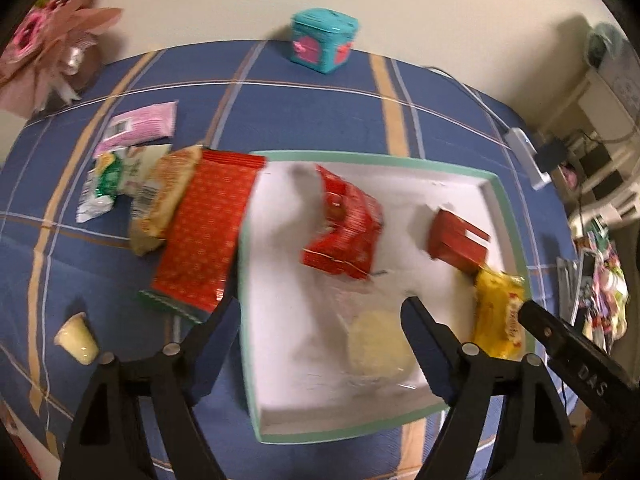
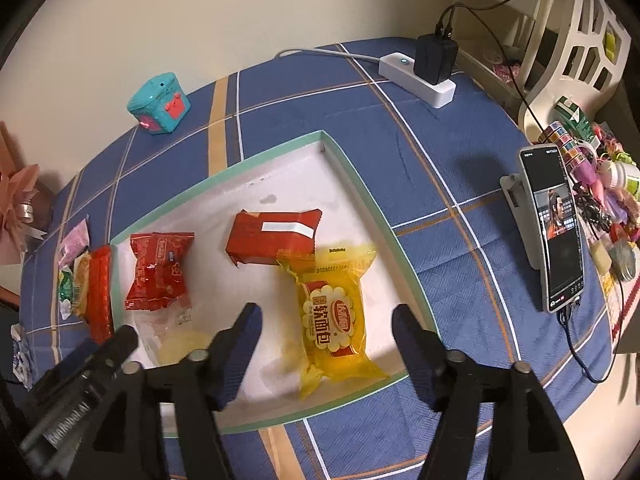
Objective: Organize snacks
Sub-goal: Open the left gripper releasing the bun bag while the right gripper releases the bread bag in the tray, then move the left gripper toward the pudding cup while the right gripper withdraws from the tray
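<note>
A white tray with a green rim [image 1: 400, 160] lies on the blue checked cloth. It holds a red pillow pack [image 1: 344, 228], a red block pack [image 1: 456, 240], a yellow bread pack [image 2: 332, 316] and a clear pack with a pale cake [image 1: 376, 344]. My left gripper [image 1: 320, 308] hangs open above the clear pack, touching nothing. My right gripper [image 2: 327, 312] is open over the yellow bread pack, its pads clear of the wrapper on both sides. Left of the tray lie a long red pack [image 1: 204, 232], a beige pack [image 1: 164, 200], a green-and-white pack [image 1: 112, 184], a pink pack [image 1: 140, 124] and a small jelly cup [image 1: 78, 340].
A teal cube box [image 1: 324, 40] stands at the table's far edge by the wall. A white power strip [image 2: 420, 76] with a black charger sits at the back right. A phone on a stand [image 2: 554, 232] and cluttered small items line the right edge. A pink bouquet [image 1: 52, 40] is far left.
</note>
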A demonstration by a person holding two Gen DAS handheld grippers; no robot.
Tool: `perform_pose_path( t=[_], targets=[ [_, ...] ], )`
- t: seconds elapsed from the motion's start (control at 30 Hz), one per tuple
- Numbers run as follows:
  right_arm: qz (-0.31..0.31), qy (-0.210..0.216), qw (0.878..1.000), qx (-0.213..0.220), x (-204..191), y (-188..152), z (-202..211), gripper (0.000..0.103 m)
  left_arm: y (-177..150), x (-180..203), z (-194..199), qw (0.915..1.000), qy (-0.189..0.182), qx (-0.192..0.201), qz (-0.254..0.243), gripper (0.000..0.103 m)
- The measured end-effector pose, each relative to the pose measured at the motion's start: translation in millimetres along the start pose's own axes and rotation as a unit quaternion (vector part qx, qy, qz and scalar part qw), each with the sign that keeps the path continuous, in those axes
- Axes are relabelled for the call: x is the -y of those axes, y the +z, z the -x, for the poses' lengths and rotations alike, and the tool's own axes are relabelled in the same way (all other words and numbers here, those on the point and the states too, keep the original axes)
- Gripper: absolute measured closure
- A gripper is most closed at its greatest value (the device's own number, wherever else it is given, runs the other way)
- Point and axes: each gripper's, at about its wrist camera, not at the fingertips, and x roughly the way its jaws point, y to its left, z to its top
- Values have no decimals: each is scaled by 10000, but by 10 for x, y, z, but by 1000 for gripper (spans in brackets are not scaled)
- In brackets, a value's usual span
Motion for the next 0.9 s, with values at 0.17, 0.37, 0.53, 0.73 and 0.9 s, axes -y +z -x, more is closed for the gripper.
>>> perform_pose_path(
  t=[0.17,0.37,0.53,0.73,0.9],
  targets=[
    [81,-15,10000,-5,-38,-13,-22,15,11,-201,-16,9993,272,30,254,12],
    [198,-60,9997,106,-102,-18,13,0,12,-391,-21,9979,470,35,453,8],
    [228,-109,9996,133,-141,-23,25,0,2,-523,-23,9969,567,65,547,0],
    [222,-22,9997,138,-226,-28,51,0,-7,-725,56,9958,579,134,698,0],
    [396,57,9992,77,-443,-59,29,0,-33,-996,151,9934,666,190,919,0]
  ],
)
